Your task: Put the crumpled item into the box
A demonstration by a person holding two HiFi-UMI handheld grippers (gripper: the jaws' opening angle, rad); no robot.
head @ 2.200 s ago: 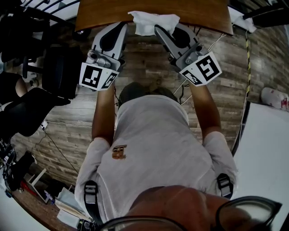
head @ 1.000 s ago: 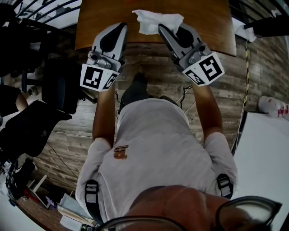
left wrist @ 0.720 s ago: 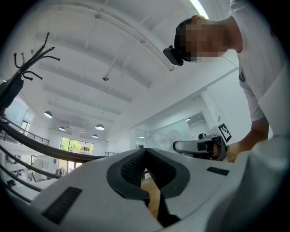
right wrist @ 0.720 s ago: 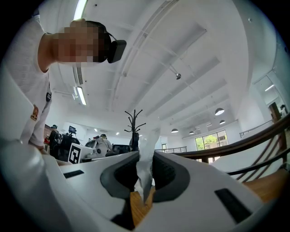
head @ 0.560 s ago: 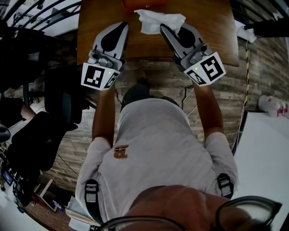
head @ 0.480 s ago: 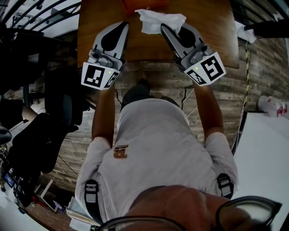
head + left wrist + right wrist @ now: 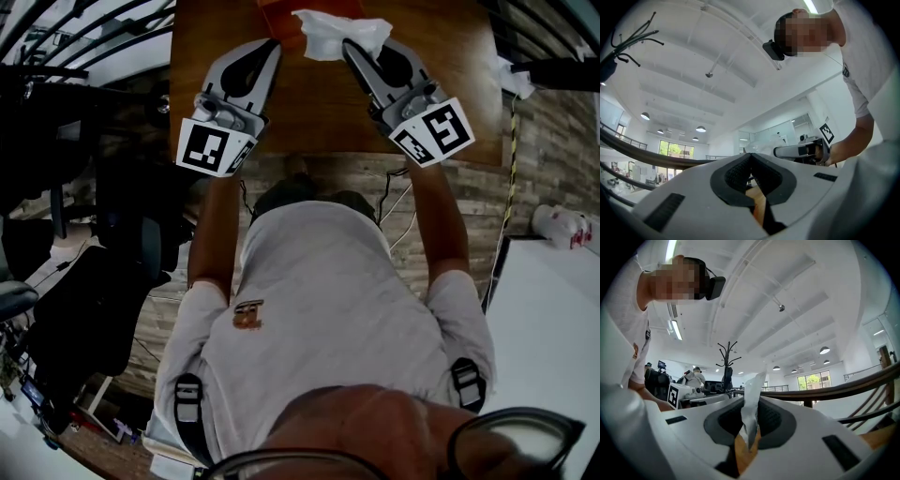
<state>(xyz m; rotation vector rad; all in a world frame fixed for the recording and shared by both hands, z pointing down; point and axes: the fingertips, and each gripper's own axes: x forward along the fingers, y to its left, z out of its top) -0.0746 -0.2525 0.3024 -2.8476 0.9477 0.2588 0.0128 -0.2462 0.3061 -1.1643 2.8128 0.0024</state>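
Observation:
A white crumpled tissue (image 7: 339,33) hangs over the brown table (image 7: 319,112), pinched in my right gripper (image 7: 350,47). In the right gripper view the tissue (image 7: 753,385) stands up between the dark pads of the right gripper (image 7: 750,414), which is shut on it. An orange box (image 7: 279,17) shows at the table's far edge, just left of the tissue and mostly cut off by the frame. My left gripper (image 7: 273,47) hovers beside the box, level with the right one. In its own view the left gripper (image 7: 751,161) has its jaws together with nothing between them.
Both grippers point up at the ceiling in their own views. Black chairs (image 7: 112,216) crowd the floor to the left. A white surface (image 7: 553,319) lies to the right, with cables (image 7: 398,202) on the wooden floor under the table edge.
Both grippers and the tissue have moved forward, from the table's near edge out over its top. The orange box has come into view at the far edge.

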